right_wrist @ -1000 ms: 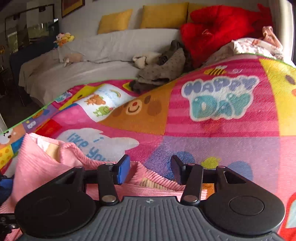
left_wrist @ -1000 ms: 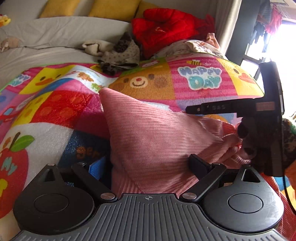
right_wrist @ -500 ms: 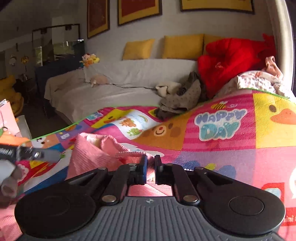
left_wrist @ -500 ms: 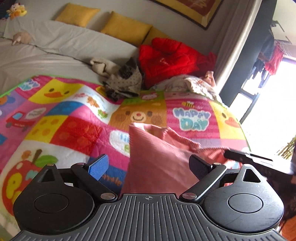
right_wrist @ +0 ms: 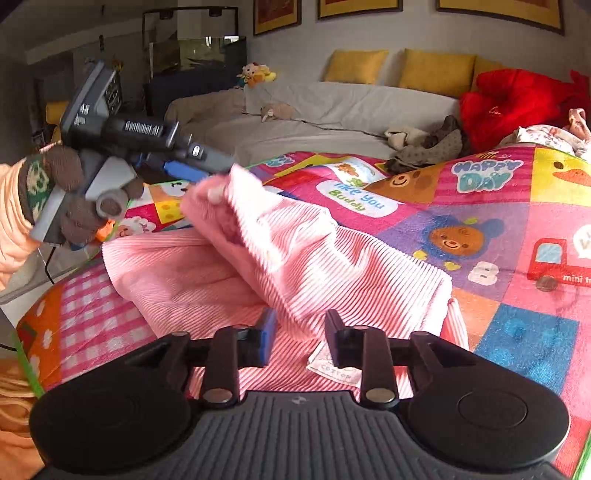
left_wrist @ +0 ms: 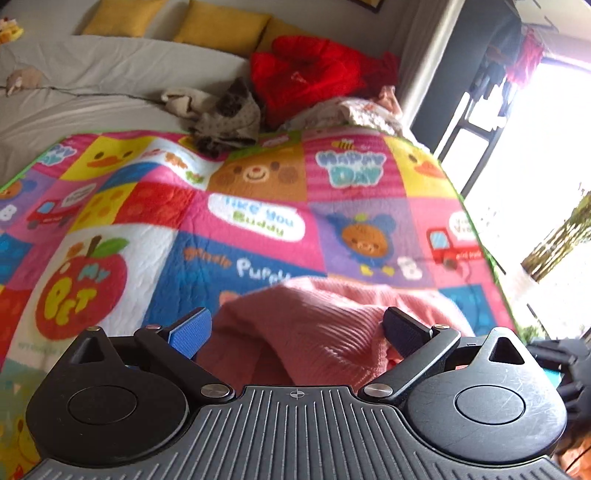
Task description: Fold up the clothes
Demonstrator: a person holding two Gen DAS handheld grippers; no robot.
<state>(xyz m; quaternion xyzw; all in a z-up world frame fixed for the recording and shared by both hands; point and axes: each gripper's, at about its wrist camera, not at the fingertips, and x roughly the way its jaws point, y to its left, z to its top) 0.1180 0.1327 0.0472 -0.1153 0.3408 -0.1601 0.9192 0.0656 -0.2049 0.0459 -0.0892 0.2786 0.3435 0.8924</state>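
Both grippers, left (left_wrist: pixel 295 328) and right (right_wrist: pixel 301 332), have opened wide, dropping the pink garment (right_wrist: pixel 295 254) onto the "HAPPY DAY" blanket (right_wrist: pixel 480 206); its tag (right_wrist: pixel 334 369) reads "COTTON".

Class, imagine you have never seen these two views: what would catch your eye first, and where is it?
First, the pink ribbed garment, bunched up on the bright cartoon patchwork mat right in front of both grippers. The left gripper, up at the left of the right wrist view, is at the garment's raised corner. Far back on the grey sofa sits a red heap beside yellow cushions.
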